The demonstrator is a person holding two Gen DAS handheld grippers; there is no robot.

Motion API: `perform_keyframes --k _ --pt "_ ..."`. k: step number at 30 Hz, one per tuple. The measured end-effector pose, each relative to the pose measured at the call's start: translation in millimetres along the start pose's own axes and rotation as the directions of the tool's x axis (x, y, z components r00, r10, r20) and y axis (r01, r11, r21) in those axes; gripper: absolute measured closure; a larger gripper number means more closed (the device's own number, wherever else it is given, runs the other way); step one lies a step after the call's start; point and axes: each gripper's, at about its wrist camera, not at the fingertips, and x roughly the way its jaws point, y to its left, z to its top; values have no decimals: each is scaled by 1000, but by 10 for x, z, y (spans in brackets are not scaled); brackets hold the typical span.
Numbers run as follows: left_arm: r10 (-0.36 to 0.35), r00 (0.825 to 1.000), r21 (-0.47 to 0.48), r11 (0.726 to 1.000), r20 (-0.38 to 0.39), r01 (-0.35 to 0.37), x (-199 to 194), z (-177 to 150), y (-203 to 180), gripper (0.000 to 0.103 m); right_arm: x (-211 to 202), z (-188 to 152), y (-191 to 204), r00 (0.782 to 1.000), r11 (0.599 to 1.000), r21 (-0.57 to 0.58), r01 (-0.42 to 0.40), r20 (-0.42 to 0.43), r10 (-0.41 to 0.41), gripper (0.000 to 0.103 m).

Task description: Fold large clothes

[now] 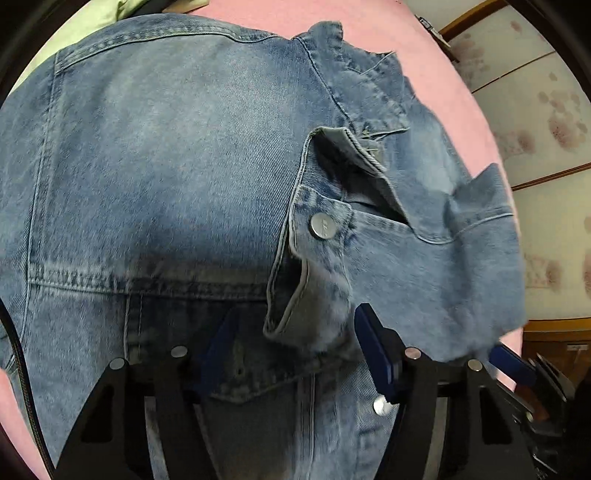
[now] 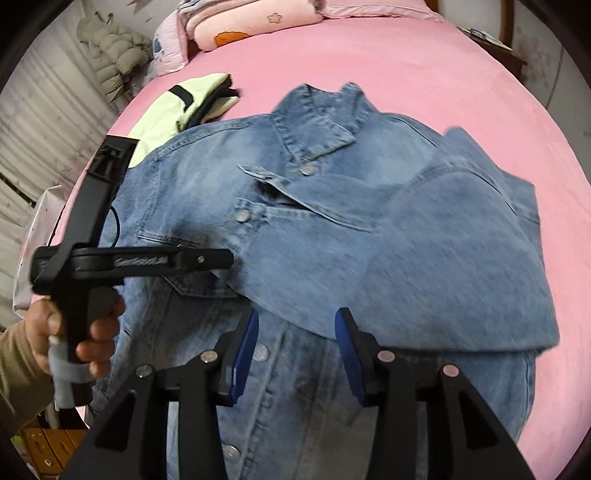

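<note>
A blue denim jacket [image 2: 332, 221] lies front up on a pink bed [image 2: 406, 66], collar away from me, its right sleeve [image 2: 461, 266] folded across the chest. It fills the left wrist view [image 1: 166, 166]. My left gripper [image 1: 291, 332] is open, its blue pads just above the chest pocket and button placket. It also shows in the right wrist view [image 2: 221, 258], held by a hand over the jacket's left side. My right gripper [image 2: 295, 332] is open and empty, hovering over the folded sleeve's edge and the placket.
A pale green garment [image 2: 177, 107] lies folded on the bed beyond the jacket's left shoulder. Pink bedding and pillows [image 2: 240, 26] lie at the bed's head. A puffer coat [image 2: 110, 51] hangs at the far left. A wooden-framed wall [image 1: 535, 110] stands beyond the bed.
</note>
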Motion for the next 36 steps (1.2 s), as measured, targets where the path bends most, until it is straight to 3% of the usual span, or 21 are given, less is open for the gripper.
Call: perform_keyframes --k 3,4,5,9,12,15,18,20,22,25,27,29,30,31,35,36 --pt "42 999 -3 999 -6 -42 51 0 -77 37 -16 -71 -115 1000 1000 27 -2 -5 2 60" --pt "61 998 6 998 -6 -61 57 4 -104 46 -22 -93 -156 1000 999 38 -5 -5 5 60" --pt "87 996 41 995 -13 -87 68 -2 -187 67 -27 -111 -185 1000 999 46 -8 -6 8 60" --pt "189 982 132 974 -10 -186 58 -19 -511 79 -69 -151 -252 1000 998 66 -7 -4 8 60" --pt "199 979 174 963 49 -204 -89 -5 -804 95 -122 -159 -301 1000 998 70 6 6 -7 60" --pt "175 969 172 964 176 -205 -438 50 -955 95 -203 -170 -363 999 997 67 48 18 -50 60" --pt "180 921 128 963 346 -237 -947 117 -943 95 -313 -173 -484 994 992 76 97 42 -101 60" --pt "206 889 82 962 409 -260 -1188 156 -792 95 -387 -168 -591 989 988 87 128 63 -134 60" --pt "217 884 48 965 414 -259 -1326 151 -512 95 -428 -166 -699 983 982 101 159 74 -166 60" --pt "281 892 -21 956 353 -293 -1136 32 -142 94 -391 -170 -858 978 973 130 192 61 -201 60" --pt "300 917 -50 954 265 -297 -818 -116 123 92 -316 -185 -997 972 963 158 220 43 -229 60" --pt "312 935 -73 950 169 -304 -525 -215 322 83 -238 -188 -1143 967 950 193 243 25 -253 60" --pt "331 931 -76 944 157 -323 -443 -274 360 77 -210 -186 -1195 965 945 210 252 19 -261 60" --pt "365 914 -80 931 175 -357 -417 -334 368 69 -189 -174 -1268 963 937 233 260 14 -271 60" --pt "366 907 -103 930 209 -352 -598 -340 254 61 -210 -52 -1395 950 919 267 291 33 -310 60" --pt "385 893 -112 923 234 -368 -692 -333 205 61 -208 -10 -1399 948 919 262 296 39 -316 60"
